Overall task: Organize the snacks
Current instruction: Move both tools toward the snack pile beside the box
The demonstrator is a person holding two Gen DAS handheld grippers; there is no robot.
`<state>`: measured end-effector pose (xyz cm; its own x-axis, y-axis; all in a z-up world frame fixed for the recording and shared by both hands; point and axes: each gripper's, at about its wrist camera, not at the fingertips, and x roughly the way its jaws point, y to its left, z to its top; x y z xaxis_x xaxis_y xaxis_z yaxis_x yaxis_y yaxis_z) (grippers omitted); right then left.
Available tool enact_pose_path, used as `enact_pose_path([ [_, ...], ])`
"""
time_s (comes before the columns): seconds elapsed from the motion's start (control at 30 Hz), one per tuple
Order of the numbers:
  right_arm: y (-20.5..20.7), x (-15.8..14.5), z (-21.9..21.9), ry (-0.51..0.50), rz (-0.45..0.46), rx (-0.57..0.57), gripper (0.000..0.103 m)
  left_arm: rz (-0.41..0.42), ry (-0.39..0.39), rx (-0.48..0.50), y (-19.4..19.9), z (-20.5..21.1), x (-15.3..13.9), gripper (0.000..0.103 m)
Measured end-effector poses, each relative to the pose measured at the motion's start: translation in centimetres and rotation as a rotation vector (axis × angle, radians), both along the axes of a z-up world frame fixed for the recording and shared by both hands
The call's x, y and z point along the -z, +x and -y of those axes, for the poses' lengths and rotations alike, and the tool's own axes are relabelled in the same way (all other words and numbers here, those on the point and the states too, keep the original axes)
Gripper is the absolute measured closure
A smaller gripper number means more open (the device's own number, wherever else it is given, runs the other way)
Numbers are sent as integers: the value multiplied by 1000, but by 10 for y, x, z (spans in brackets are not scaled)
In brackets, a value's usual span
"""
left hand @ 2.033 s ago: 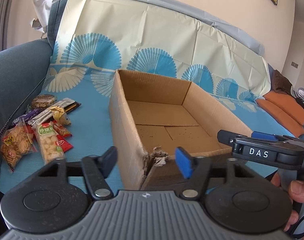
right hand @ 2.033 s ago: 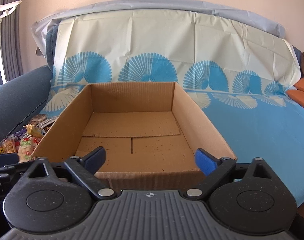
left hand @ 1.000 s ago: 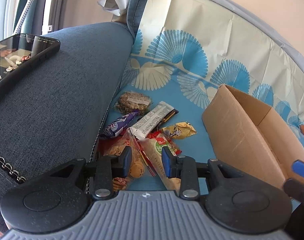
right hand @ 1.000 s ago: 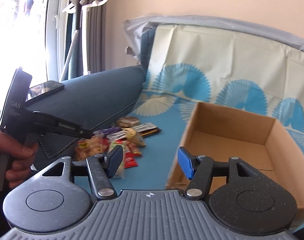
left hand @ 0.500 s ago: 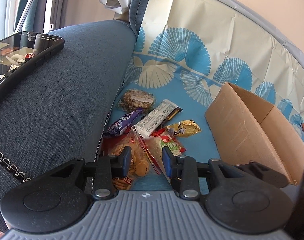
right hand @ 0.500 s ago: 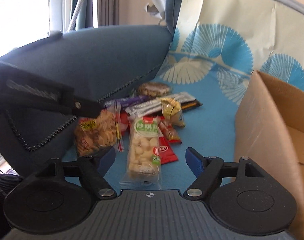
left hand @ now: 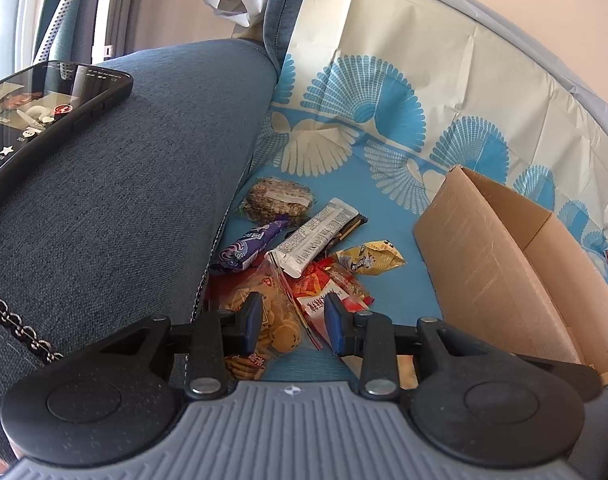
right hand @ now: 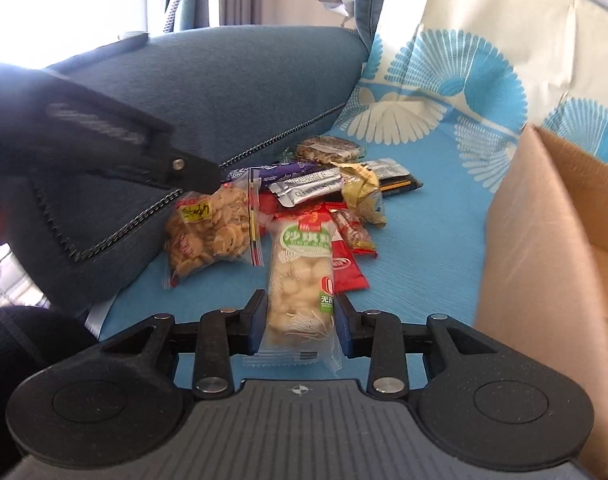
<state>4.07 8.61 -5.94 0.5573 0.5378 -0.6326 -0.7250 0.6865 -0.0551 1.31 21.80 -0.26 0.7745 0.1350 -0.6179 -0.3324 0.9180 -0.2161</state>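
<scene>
Blue sofa cover (right hand: 424, 240) carries snacks. Right gripper (right hand: 299, 322) closing around green-label packet (right hand: 301, 276); only left view shows phone (left hand: 43, 120). Left gripper (left hand: 291, 326) parted, gripping nothing.

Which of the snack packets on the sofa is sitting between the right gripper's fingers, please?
The clear packet with the green label, full of pale round pieces. Its near end lies between the closing right gripper; the biscuit bag and the other packets lie farther away.

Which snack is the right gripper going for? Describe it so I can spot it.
On the blue sofa cover, left of the cardboard box, lies a snack pile. The nearest pack, between the closing right gripper, is the long clear packet of pale round pieces, green-labelled.
</scene>
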Motion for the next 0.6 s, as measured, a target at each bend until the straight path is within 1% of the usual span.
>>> enact_pose_path([
  [0.17, -29, 1, 32, -58, 11, 8, 67, -7, 5, -21, -1, 2, -2, 65],
  [0.23, -36, 6, 41, -95, 3, 12, 67, -25, 29, -23, 0, 7, -4, 58],
  [0.27, -36, 5, 42, -95, 5, 21, 67, -39, 50, -21, 2, 10, -4, 56],
  [0.33, -34, 4, 44, -71, 1, 37, 67, -82, 101, -9, 9, 18, -3, 46],
  [0.37, -32, 5, 44, -60, -6, 45, 67, -107, 131, -2, 12, 23, -2, 44],
  [0.43, -30, 8, 46, -44, -30, 54, 67, -162, 191, 10, 21, 31, 2, 36],
  [0.5, -28, 10, 47, -29, -52, 61, 67, -218, 249, 12, 29, 39, 7, 31],
  [0.57, -27, 11, 46, -20, -57, 56, 62, -276, 311, 12, 36, 47, 15, 27],
  [0.6, -28, 12, 47, -16, -57, 52, 62, -307, 344, 7, 40, 51, 20, 25],
])
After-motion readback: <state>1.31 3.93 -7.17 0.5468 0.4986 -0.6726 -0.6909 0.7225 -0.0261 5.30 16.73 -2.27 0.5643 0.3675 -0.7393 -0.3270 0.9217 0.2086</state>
